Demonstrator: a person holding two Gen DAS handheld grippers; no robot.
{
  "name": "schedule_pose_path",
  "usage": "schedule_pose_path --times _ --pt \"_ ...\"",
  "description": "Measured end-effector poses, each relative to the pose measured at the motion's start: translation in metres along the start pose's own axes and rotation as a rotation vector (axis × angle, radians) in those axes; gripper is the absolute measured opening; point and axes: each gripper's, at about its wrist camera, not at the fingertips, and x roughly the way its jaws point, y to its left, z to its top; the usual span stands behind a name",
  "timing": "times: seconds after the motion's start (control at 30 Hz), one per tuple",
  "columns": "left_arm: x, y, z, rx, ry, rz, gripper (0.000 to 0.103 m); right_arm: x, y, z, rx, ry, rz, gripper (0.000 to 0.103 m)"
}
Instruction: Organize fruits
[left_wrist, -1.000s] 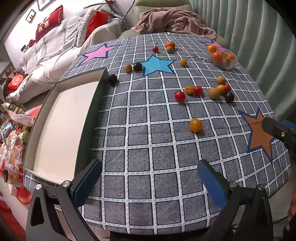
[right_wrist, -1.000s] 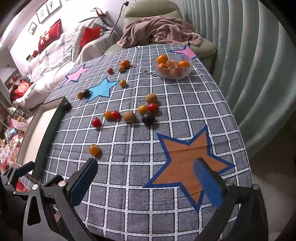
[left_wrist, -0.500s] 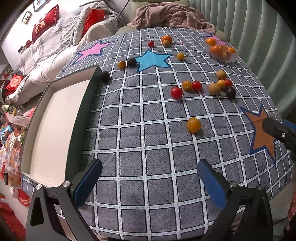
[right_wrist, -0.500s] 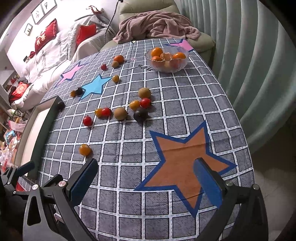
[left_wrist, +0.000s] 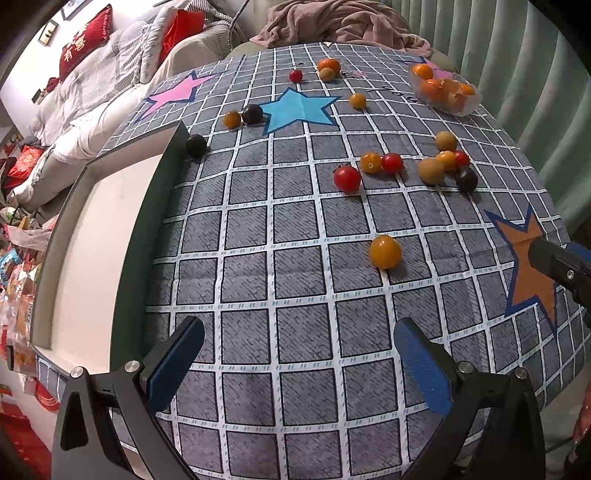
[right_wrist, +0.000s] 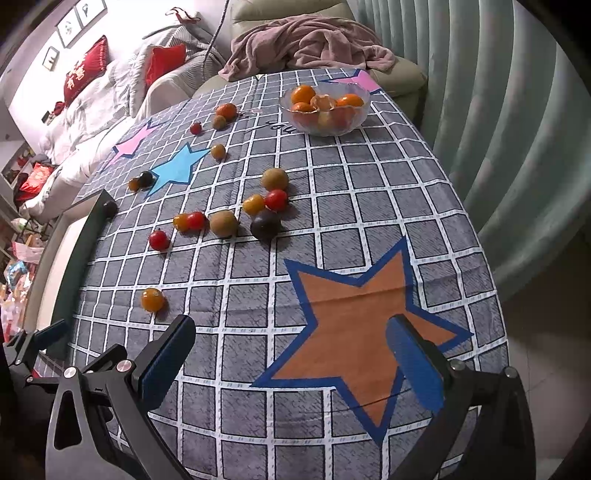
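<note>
Several small fruits lie scattered on the checked tablecloth. An orange tomato (left_wrist: 385, 252) lies nearest, ahead of my open, empty left gripper (left_wrist: 299, 362); it also shows in the right wrist view (right_wrist: 152, 299). A red tomato (left_wrist: 347, 178) and a cluster with a dark plum (right_wrist: 265, 225) and brown fruits (right_wrist: 223, 223) lie farther off. A glass bowl (right_wrist: 325, 127) holds oranges at the far right. My right gripper (right_wrist: 291, 363) is open and empty over the orange star (right_wrist: 354, 317).
A white tray with a dark rim (left_wrist: 147, 221) lies along the table's left edge, a dark fruit (left_wrist: 196, 145) against its far corner. A sofa with a pink blanket (right_wrist: 310, 48) stands behind the table, curtains (right_wrist: 498, 129) to the right.
Both grippers have moved forward over the table toward the fruits, which now look larger and nearer. Both stay open and empty.
</note>
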Motion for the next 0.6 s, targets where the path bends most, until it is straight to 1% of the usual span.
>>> schedule_pose_path --times 0.17,0.3,0.43,0.5,0.6 --pt "0.006 -0.004 0.004 0.004 0.008 0.003 0.103 0.006 -0.001 0.003 -0.013 0.012 -0.004 0.103" --pt "0.014 -0.01 0.012 0.012 -0.003 0.011 0.103 0.013 0.002 0.014 -0.046 0.009 -0.018 0.103" --pt "0.03 -0.018 0.022 0.015 -0.002 0.017 0.103 0.03 0.003 0.026 -0.063 0.029 -0.032 0.103" --pt "0.037 -0.022 0.027 0.011 0.007 0.012 0.103 0.04 0.006 0.031 -0.077 0.038 -0.035 0.103" --pt "0.041 -0.027 0.034 0.001 -0.007 -0.006 0.103 0.053 0.009 0.037 -0.093 0.047 -0.042 0.103"
